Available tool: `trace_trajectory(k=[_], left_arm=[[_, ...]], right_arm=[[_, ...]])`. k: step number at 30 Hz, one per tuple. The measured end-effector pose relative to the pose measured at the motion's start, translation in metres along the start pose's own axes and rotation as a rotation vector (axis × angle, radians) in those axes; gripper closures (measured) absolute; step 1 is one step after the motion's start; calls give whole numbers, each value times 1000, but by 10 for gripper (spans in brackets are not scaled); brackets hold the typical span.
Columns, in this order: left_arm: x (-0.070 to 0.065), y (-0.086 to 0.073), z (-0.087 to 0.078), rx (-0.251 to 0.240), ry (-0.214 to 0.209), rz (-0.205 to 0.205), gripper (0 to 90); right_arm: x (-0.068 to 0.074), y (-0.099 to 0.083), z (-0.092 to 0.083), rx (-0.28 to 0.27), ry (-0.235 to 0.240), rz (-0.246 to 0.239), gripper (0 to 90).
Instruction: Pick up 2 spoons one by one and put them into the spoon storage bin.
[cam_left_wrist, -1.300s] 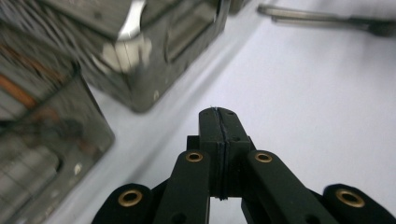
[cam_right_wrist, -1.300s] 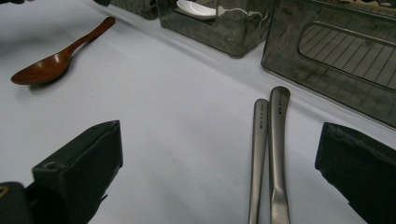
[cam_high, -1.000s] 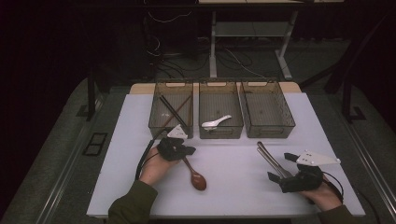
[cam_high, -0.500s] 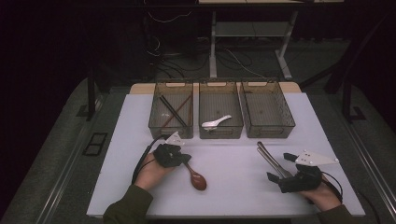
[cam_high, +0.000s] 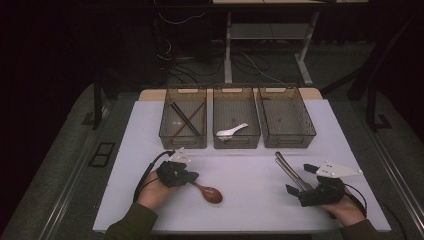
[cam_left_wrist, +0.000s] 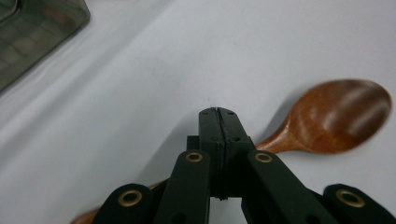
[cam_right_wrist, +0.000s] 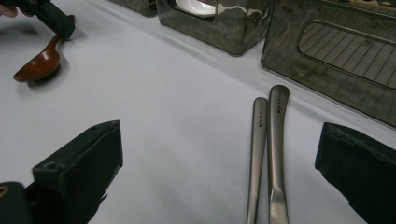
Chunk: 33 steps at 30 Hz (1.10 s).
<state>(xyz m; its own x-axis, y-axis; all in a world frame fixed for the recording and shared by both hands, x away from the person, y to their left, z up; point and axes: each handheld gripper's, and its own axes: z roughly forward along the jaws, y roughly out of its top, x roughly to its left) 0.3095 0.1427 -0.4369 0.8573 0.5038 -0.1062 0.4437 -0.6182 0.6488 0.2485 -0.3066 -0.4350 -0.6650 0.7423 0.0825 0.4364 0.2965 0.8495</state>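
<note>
Near edge: left gripper had jaws pressed together, empty, above the handle of the wooden spoon lying on the table. Right gripper stood wide apart around two metal utensils, not gripping. Farther back: left bin held chopsticks, middle bin a white spoon; right bin showed bare mesh.

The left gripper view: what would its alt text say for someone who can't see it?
A shut black claw sits over the handle of a brown wooden spoon lying on a white table. A dark bin shows at top left.
</note>
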Motion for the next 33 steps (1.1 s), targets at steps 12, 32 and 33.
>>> trace_trajectory(k=[12, 32, 33], left_arm=[[-9, -16, -15, -12, -18, -21, 888], [-22, -14, -22, -113, -53, -42, 709], [-23, -11, -21, -122, -57, -40, 672]], right_arm=[[0, 0, 1, 2, -2, -1, 4], [1, 1, 2, 4, -1, -7, 4], [1, 0, 2, 5, 0, -7, 4]])
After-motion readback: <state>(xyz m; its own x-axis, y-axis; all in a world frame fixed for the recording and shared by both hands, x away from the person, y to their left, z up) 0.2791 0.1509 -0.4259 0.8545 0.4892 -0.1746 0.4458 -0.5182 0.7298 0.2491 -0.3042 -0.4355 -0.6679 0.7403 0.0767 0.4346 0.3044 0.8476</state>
